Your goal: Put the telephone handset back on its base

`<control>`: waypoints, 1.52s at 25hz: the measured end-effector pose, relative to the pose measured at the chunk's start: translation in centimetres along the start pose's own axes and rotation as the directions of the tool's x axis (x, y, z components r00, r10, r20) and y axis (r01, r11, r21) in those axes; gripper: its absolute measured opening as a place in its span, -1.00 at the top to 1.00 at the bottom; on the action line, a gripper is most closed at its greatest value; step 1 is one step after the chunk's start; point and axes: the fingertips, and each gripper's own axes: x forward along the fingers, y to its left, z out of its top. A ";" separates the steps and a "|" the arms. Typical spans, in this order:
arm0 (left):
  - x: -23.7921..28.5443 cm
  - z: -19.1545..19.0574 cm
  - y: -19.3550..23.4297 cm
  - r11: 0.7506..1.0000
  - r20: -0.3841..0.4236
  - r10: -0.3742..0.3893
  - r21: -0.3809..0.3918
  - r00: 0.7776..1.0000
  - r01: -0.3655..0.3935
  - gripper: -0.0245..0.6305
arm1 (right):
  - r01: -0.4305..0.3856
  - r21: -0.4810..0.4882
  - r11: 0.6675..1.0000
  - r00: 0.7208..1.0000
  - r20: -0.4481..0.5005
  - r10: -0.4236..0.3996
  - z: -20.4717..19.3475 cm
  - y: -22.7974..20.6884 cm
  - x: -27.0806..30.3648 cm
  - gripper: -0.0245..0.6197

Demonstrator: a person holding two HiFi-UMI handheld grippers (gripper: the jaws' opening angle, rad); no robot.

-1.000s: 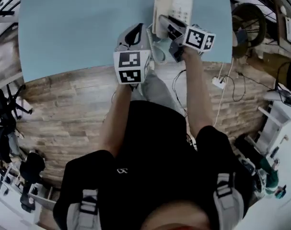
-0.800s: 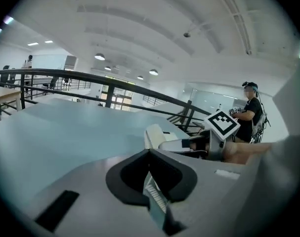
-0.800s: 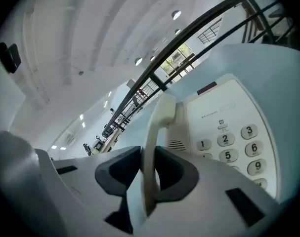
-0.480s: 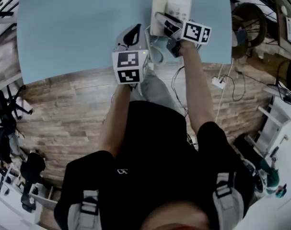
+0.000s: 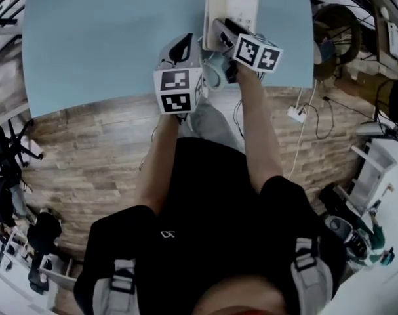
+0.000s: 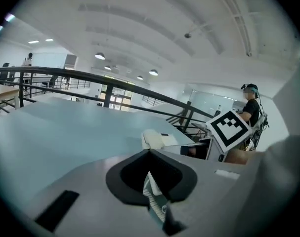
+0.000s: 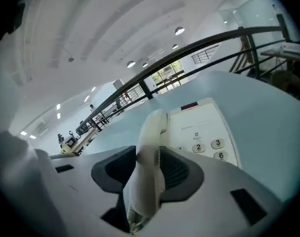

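Observation:
The white telephone base [image 5: 237,5] [image 7: 205,126] stands at the far edge of the light blue table [image 5: 107,38]. The white handset [image 7: 150,147] [image 5: 214,33] lies along the base's left side, its far end on the cradle. It is between the jaws of my right gripper [image 7: 148,170] [image 5: 219,34], which are opening; a gap shows beside the left pad. The coiled cord [image 5: 215,77] hangs off the table edge. My left gripper [image 5: 180,48] [image 6: 150,174] hovers at the near table edge left of the phone, its jaws meeting along a line.
The table's near edge runs under both grippers, with wooden floor below. A power strip [image 5: 297,113] and cables lie on the floor at the right. A wheel [image 5: 339,28] leans at the right, and chairs [image 5: 8,149] stand at the left.
My right gripper has moved left and a little farther in with the handset, bringing it over the base's left side. The left gripper has stayed where it was.

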 end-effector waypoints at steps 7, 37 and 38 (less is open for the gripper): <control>-0.5 0.7 0.1 1.000 0.023 0.007 -0.002 1.000 -0.007 0.93 | 0.165 -0.030 0.986 0.986 0.030 -0.165 -0.9 -0.9 -2.4 0.82; -5.4 20.9 -7.4 0.968 0.442 -0.047 0.241 0.896 -0.068 0.93 | 0.232 -0.465 0.854 0.807 0.583 0.098 19.9 7.8 -21.7 0.93; -5.4 21.2 -7.9 0.967 0.450 -0.052 0.247 0.891 -0.068 0.93 | 0.240 -0.476 0.846 0.803 0.588 0.103 20.2 7.9 -22.1 0.93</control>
